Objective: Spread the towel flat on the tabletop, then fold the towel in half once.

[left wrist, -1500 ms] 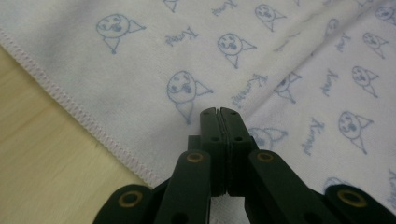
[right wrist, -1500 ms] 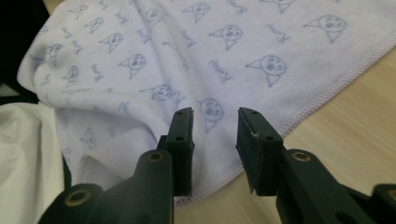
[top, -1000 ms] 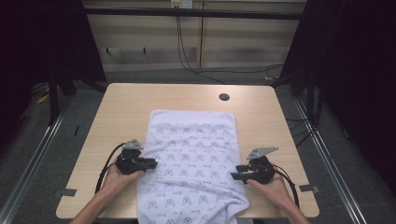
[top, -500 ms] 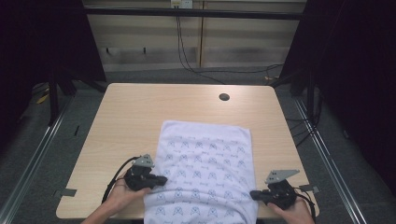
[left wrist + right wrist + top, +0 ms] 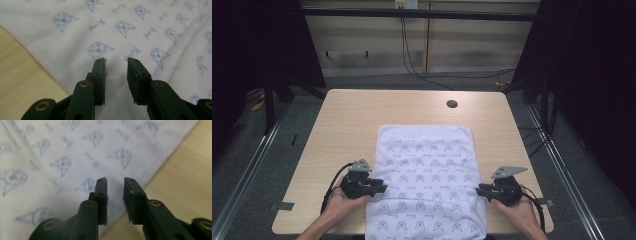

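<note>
A white towel [image 5: 427, 175] printed with small blue faces lies flat on the wooden table [image 5: 347, 125], its near end hanging over the front edge. My left gripper [image 5: 379, 189] sits at the towel's left hem and my right gripper [image 5: 479, 190] at its right hem, each held in a hand. In the left gripper view the gripper [image 5: 116, 61] is open just above the towel [image 5: 125, 25], nothing between the jaws, with the stitched hem [image 5: 42, 62] to their left. In the right gripper view the gripper [image 5: 115, 180] is open over the towel [image 5: 62, 150] near its edge.
A dark round cable hole [image 5: 452, 104] lies in the table's far right part. Bare wood [image 5: 337, 150] runs on both sides of the towel and beyond it. Cables [image 5: 412, 55] hang against the back wall. Dark curtains flank the table.
The towel has slid a little toward the front edge and to the right. Both grippers dropped toward the person half a second ago and have come forward again to the hems.
</note>
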{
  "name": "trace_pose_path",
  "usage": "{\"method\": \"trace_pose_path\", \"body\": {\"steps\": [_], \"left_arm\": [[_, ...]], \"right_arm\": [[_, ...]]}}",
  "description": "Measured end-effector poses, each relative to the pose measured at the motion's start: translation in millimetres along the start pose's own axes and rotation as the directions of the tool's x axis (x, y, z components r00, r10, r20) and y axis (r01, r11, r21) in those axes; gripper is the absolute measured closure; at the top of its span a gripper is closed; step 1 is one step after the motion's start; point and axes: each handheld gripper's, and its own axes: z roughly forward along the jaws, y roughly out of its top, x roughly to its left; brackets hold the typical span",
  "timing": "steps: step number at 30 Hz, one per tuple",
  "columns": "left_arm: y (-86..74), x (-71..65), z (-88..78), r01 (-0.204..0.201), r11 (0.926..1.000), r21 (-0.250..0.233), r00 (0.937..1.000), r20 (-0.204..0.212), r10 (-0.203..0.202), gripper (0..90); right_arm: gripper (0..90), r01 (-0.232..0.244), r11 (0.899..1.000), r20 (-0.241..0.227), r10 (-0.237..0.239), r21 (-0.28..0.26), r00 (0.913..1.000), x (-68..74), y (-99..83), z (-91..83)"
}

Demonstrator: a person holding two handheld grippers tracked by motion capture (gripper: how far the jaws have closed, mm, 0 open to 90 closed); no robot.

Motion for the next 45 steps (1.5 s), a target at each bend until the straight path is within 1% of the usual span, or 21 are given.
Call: {"method": "trace_pose_path", "body": {"steps": [2, 3, 4, 5, 9, 10, 13, 15, 16, 19, 21, 24, 27, 30, 32, 34, 37, 39, 40, 42, 45], "left_arm": [[6.5, 10.1, 0.4, 0.011, 0.9996, -0.025, 0.9998, -0.017, -0.012, 66.4], [11.7, 17.3, 2.4, 0.015, 0.9990, -0.043, 0.9996, -0.021, -0.016, 65.7], [14.3, 22.2, 3.5, 0.027, 0.9980, -0.057, 0.9995, -0.013, -0.028, 64.6], [19.2, 27.9, 5.7, 0.054, 0.9965, -0.063, 0.9985, -0.006, -0.054, 63.4], [35.5, 48.2, 11.7, 0.058, 0.9938, -0.095, 0.9966, -0.052, -0.063, 61.1], [37.9, 54.1, 13.2, 0.065, 0.9925, -0.104, 0.9963, -0.049, -0.070, 61.4], [44.6, 69.5, 22.4, 0.074, 0.9928, -0.094, 0.9946, -0.065, -0.080, 61.0], [47.9, 76.1, 29.0, 0.073, 0.9935, -0.088, 0.9918, -0.098, -0.081, 59.9], [49.6, 79.2, 32.4, 0.078, 0.9935, -0.083, 0.9916, -0.097, -0.086, 58.8], [52.4, 81.4, 38.7, 0.056, 0.9960, -0.070, 0.9895, -0.129, -0.064, 60.5], [52.4, 80.6, 38.4, 0.026, 0.9980, -0.057, 0.9876, -0.153, -0.034, 66.2], [48.8, 79.3, 35.8, 0.016, 0.9984, -0.054, 0.9843, -0.174, -0.025, 78.0], [44.8, 74.5, 33.1, 0.011, 0.9990, -0.043, 0.9873, -0.158, -0.018, 87.0], [39.5, 66.5, 29.2, -0.015, 0.9995, -0.026, 0.9896, -0.144, 0.011, 88.1], [35.4, 62.0, 26.6, -0.004, 0.9997, -0.025, 0.9928, -0.120, 0.001, 88.3], [29.3, 55.0, 23.9, -0.008, 0.9996, -0.027, 0.9952, -0.098, 0.006, 88.4], [17.0, 38.0, 16.8, -0.017, 0.9998, -0.013, 0.9988, -0.046, 0.017, 88.5], [9.5, 26.7, 11.8, -0.037, 0.9993, -0.001, 0.9988, -0.030, 0.037, 88.4], [5.8, 21.0, 9.3, -0.027, 0.9996, 0.007, 0.9994, -0.020, 0.027, 88.3], [0.0, 11.0, 4.5, -0.049, 0.9984, 0.030, 0.9988, 0.005, 0.049, 87.9], [-4.3, 5.9, -0.1, -0.055, 0.9977, 0.041, 0.9979, 0.037, 0.053, 84.2]], "right_arm": [[66.5, -0.010, 0.999, 0.009, 0.010, -0.033, 0.9999, -4.4, 8.3, -1.3], [66.1, -0.013, 0.999, -0.003, 0.013, -0.050, 0.9999, -7.4, 13.0, -0.8], [64.2, -0.012, 0.998, -0.005, 0.012, -0.061, 0.9999, -10.5, 19.2, 1.3], [62.3, -0.014, 0.998, -0.008, 0.014, -0.063, 0.9999, -12.5, 23.0, 3.4], [58.5, -0.016, 0.998, -0.025, 0.015, -0.067, 0.9996, -24.8, 43.2, 20.0], [58.4, -0.016, 0.998, -0.025, 0.014, -0.062, 0.9996, -28.3, 47.9, 24.4], [58.2, -0.027, 0.997, -0.021, 0.026, -0.068, 0.9995, -40.3, 59.0, 39.0], [58.1, -0.031, 0.997, -0.012, 0.030, -0.067, 0.9995, -46.8, 63.4, 50.0], [58.1, -0.040, 0.997, -0.006, 0.039, -0.064, 0.9992, -49.1, 64.8, 54.2], [57.6, -0.044, 0.997, 0.000, 0.044, -0.061, 0.9990, -53.8, 66.4, 63.4], [57.6, -0.035, 0.998, 0.020, 0.036, -0.046, 0.9991, -55.6, 67.0, 66.6], [59.9, -0.026, 0.998, 0.020, 0.027, -0.053, 0.9994, -57.0, 65.1, 71.6], [68.0, -0.017, 0.999, 0.046, 0.019, -0.045, 0.9988, -54.5, 63.2, 69.7], [78.5, -0.009, 1.000, 0.050, 0.010, -0.030, 0.9987, -50.4, 59.0, 64.9], [86.0, -0.001, 1.000, 0.023, 0.001, -0.019, 0.9997, -49.7, 55.3, 60.9], [86.7, -0.023, 1.000, 0.007, 0.023, -0.019, 0.9997, -45.9, 48.8, 55.7], [86.9, -0.003, 1.000, -0.017, 0.003, -0.004, 0.9999, -33.9, 37.3, 45.1], [86.8, 0.013, 1.000, -0.032, -0.013, 0.008, 0.9994, -23.6, 28.6, 37.4], [86.8, 0.016, 1.000, -0.039, -0.015, 0.014, 0.9991, -18.3, 24.4, 33.6], [86.2, 0.030, 0.999, -0.061, -0.028, 0.027, 0.9978, -7.5, 16.9, 26.7], [78.4, 0.043, 0.998, -0.085, -0.039, 0.050, 0.9956, 3.1, 11.8, 20.2]]}}
